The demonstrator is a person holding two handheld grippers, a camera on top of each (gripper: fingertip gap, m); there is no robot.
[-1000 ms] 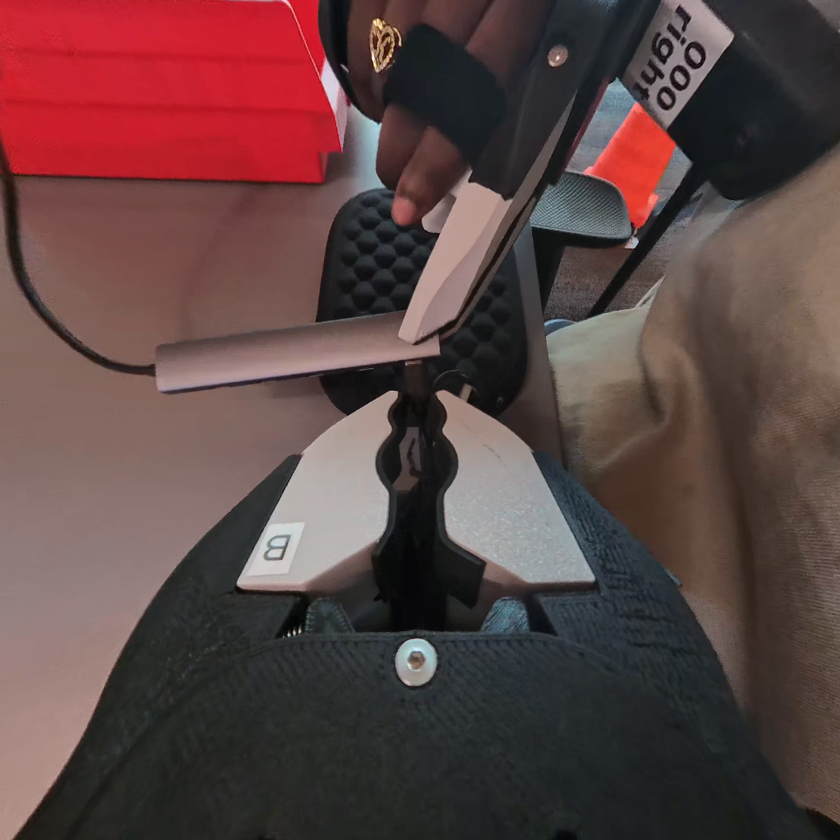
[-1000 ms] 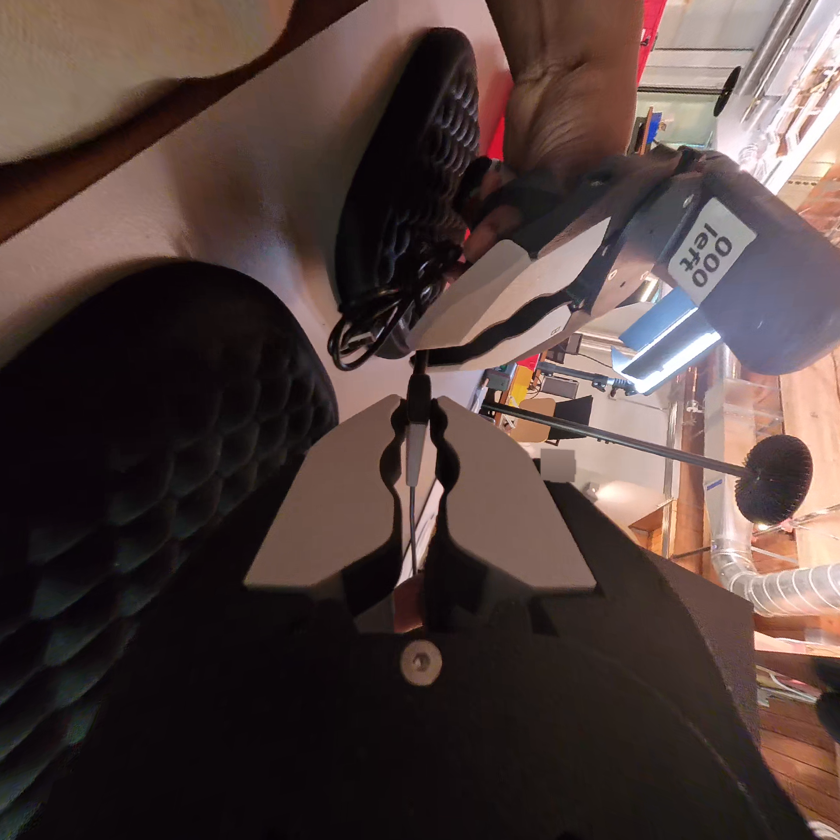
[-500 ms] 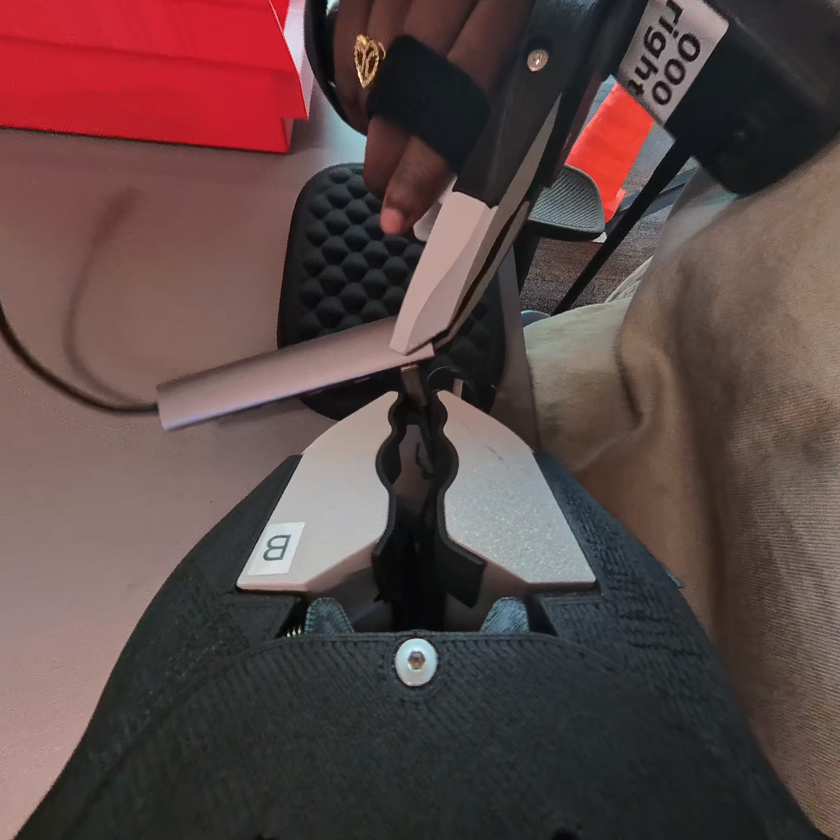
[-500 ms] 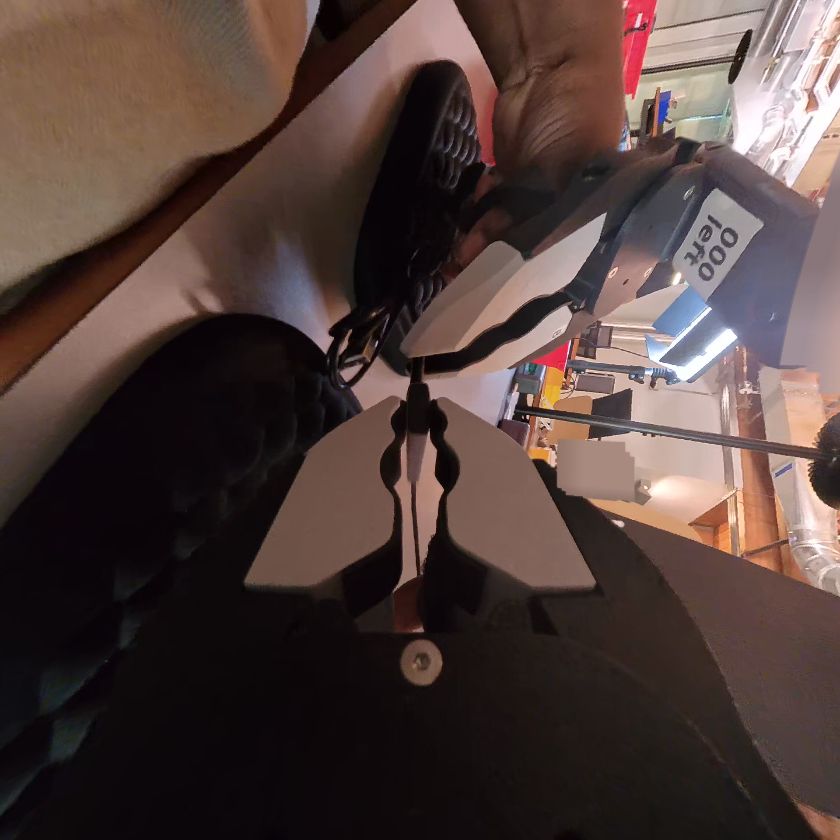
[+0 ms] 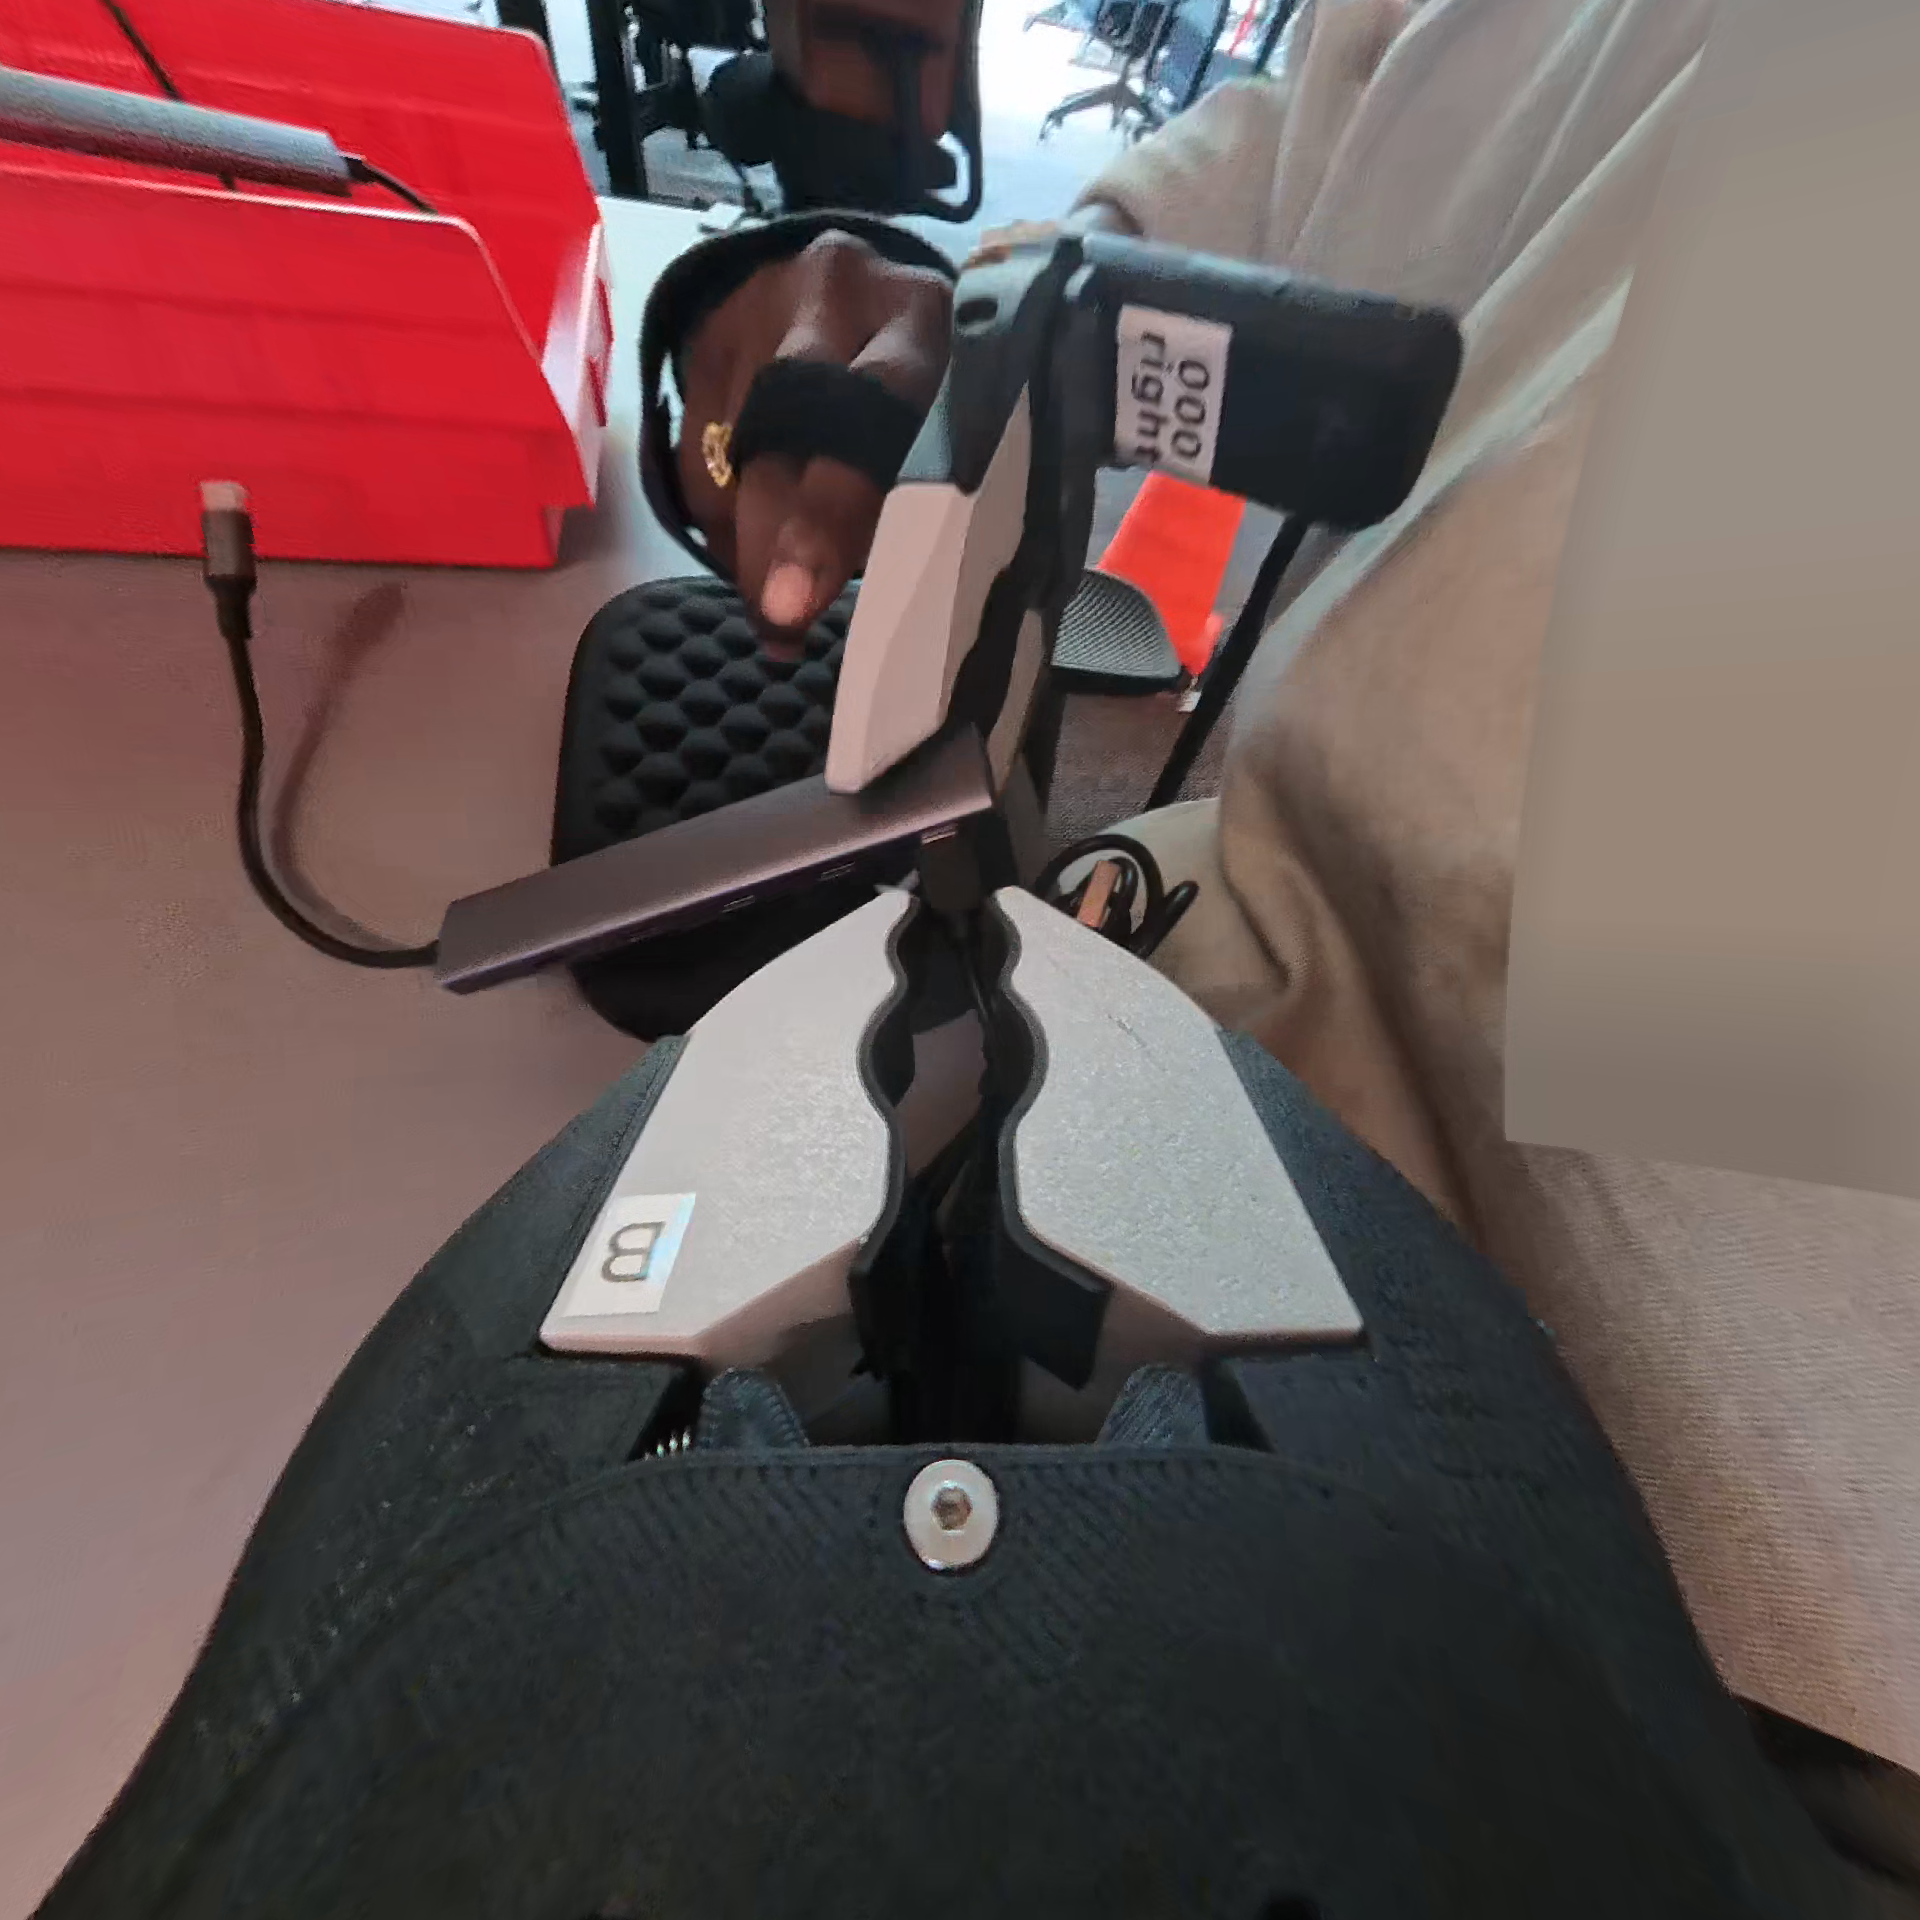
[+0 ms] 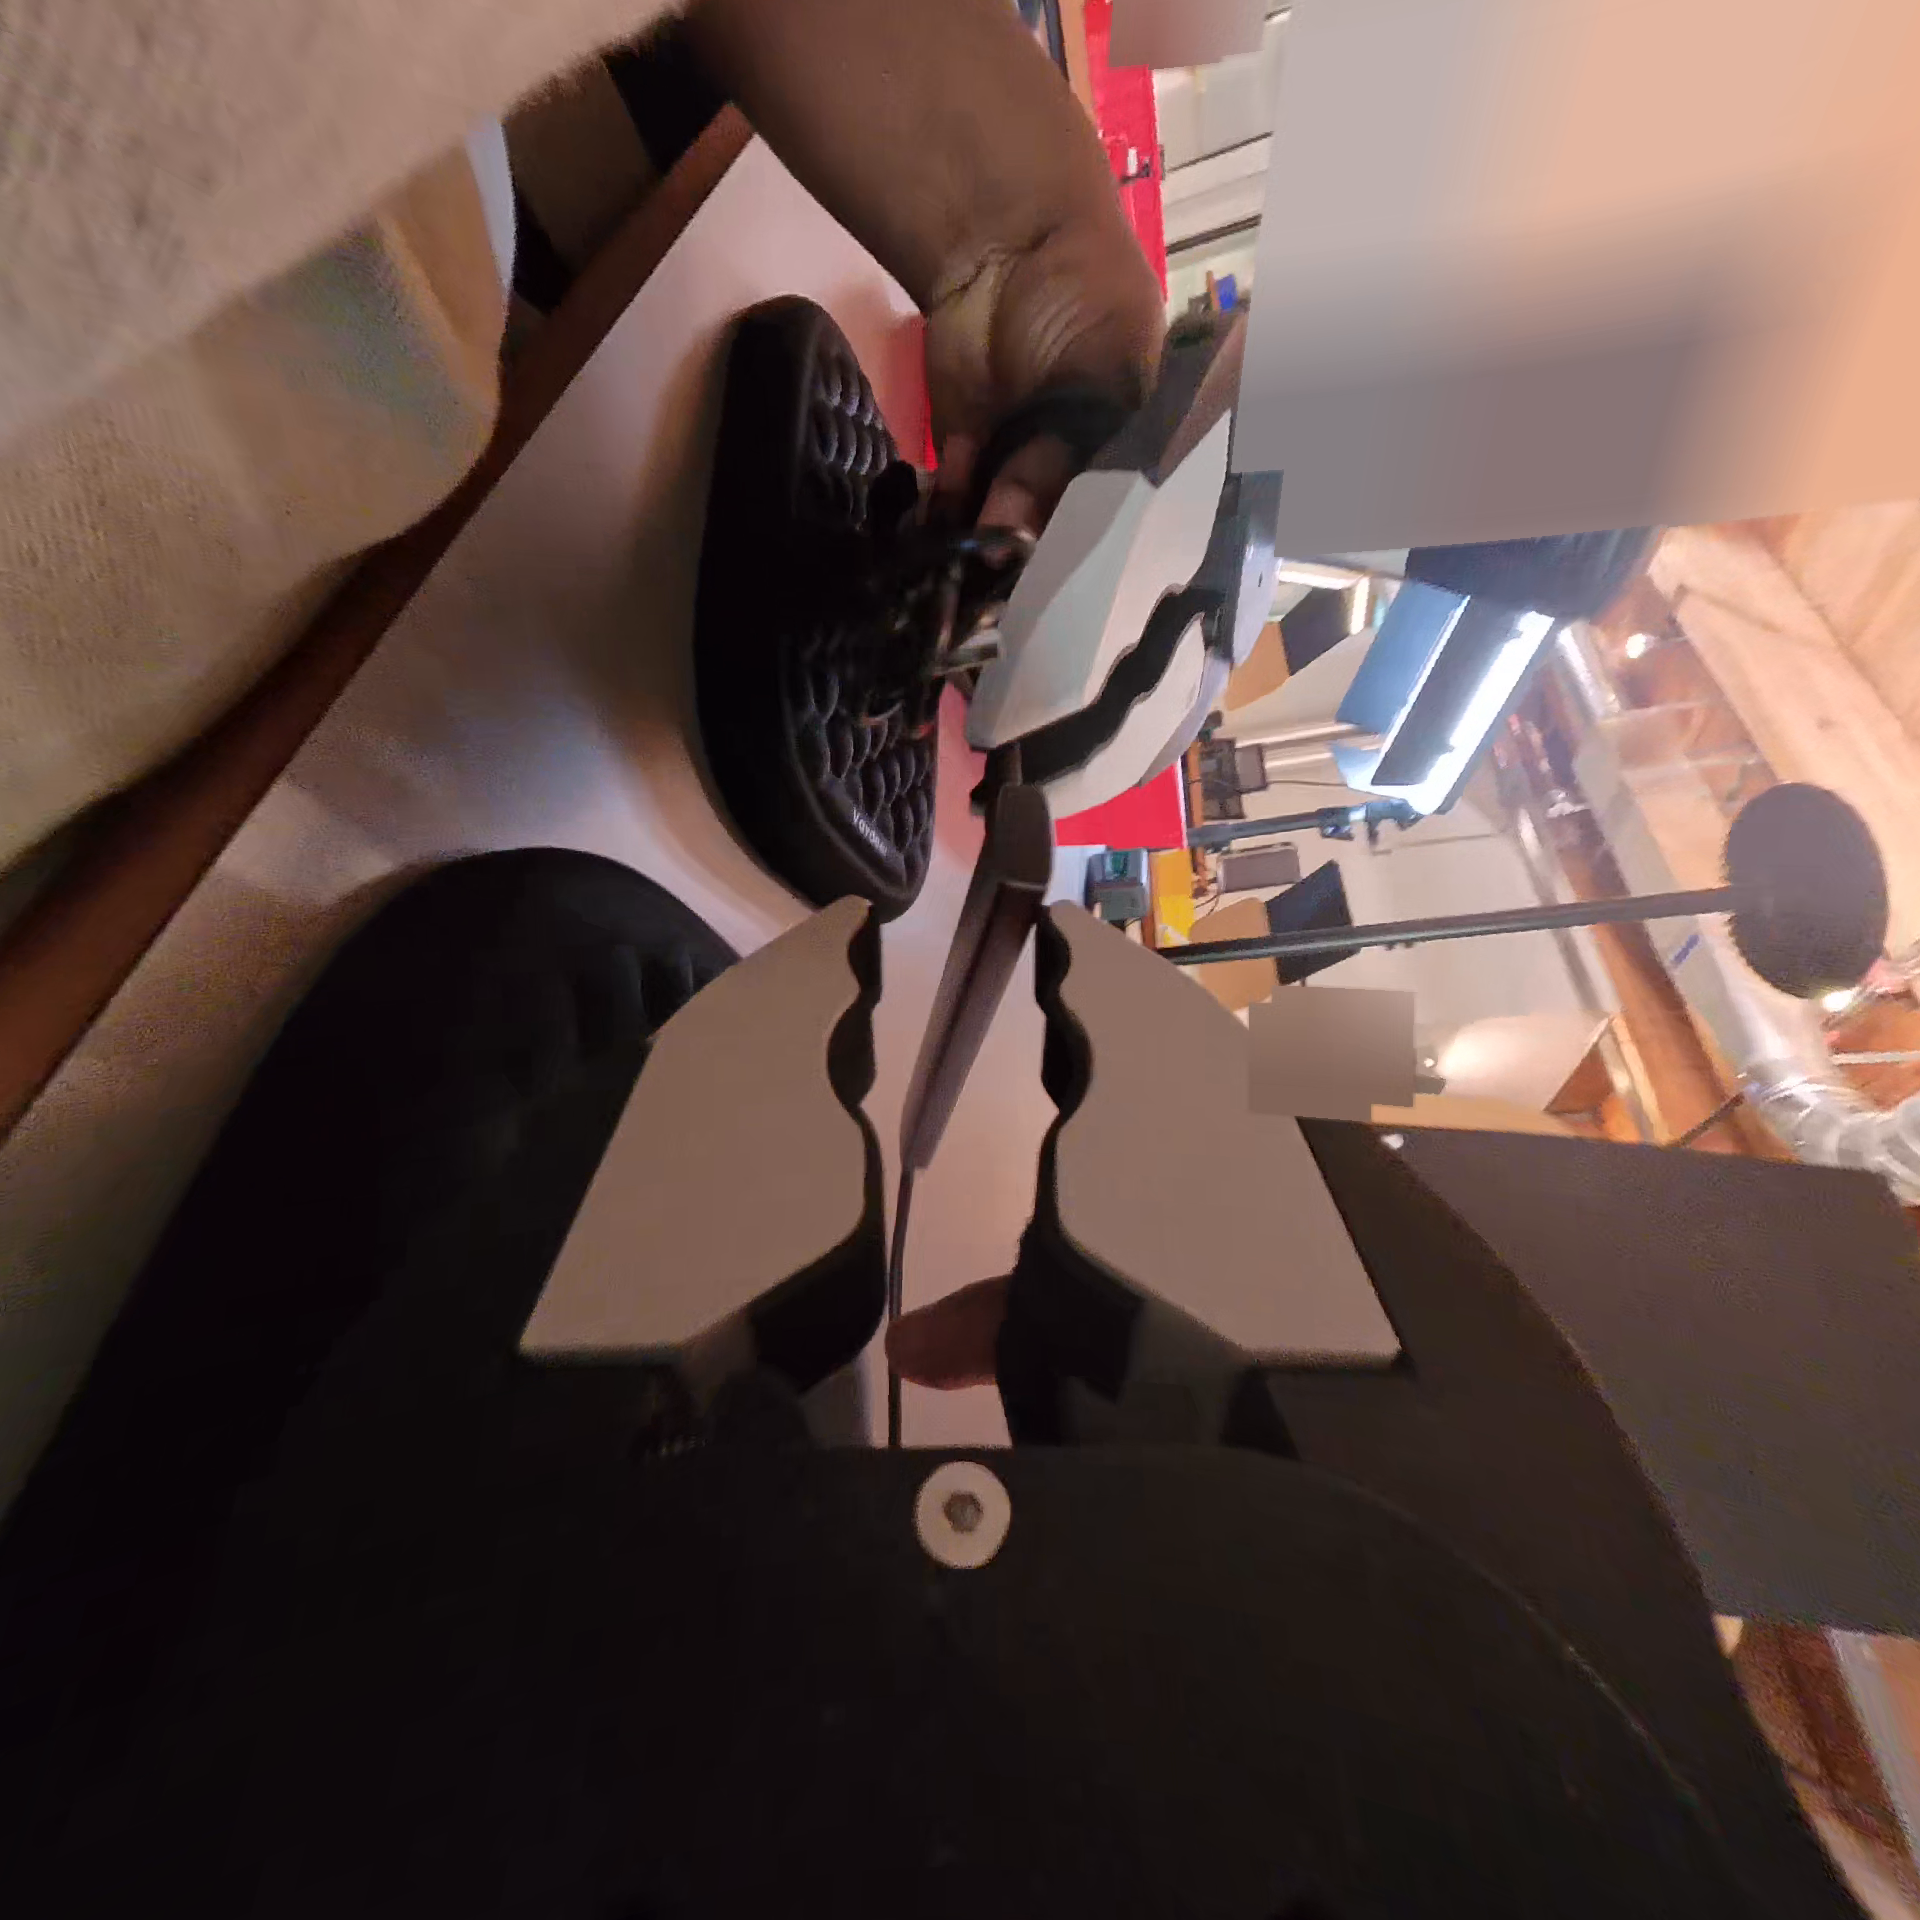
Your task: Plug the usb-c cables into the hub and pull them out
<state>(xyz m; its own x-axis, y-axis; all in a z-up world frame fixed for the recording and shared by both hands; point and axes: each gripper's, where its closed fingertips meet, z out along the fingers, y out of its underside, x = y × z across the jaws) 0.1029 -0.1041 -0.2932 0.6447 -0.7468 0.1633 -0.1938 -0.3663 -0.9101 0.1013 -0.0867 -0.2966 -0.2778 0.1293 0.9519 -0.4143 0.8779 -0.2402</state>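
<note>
A grey hub hangs tilted above the table, its own cable trailing left to a loose plug. My left gripper is shut on a black usb-c cable plug that meets the hub's right end. My right gripper comes down from above with the hub's right end between its fingers. In the right wrist view the right gripper stands open, and the hub lies edge-on in the gap, leaning on the right finger. The left gripper shows beyond it.
A black honeycomb pad lies on the table behind the hub. Red bins stand at the back left with a grey bar on top. A coiled cable lies by the person's beige clothing on the right. Both grippers' tips are close together, under 4 cm apart.
The right gripper's jaws have spread apart around the hub, which they clamped before. The left gripper has pulled back and tilted up, bringing the hub's loose plug into view.
</note>
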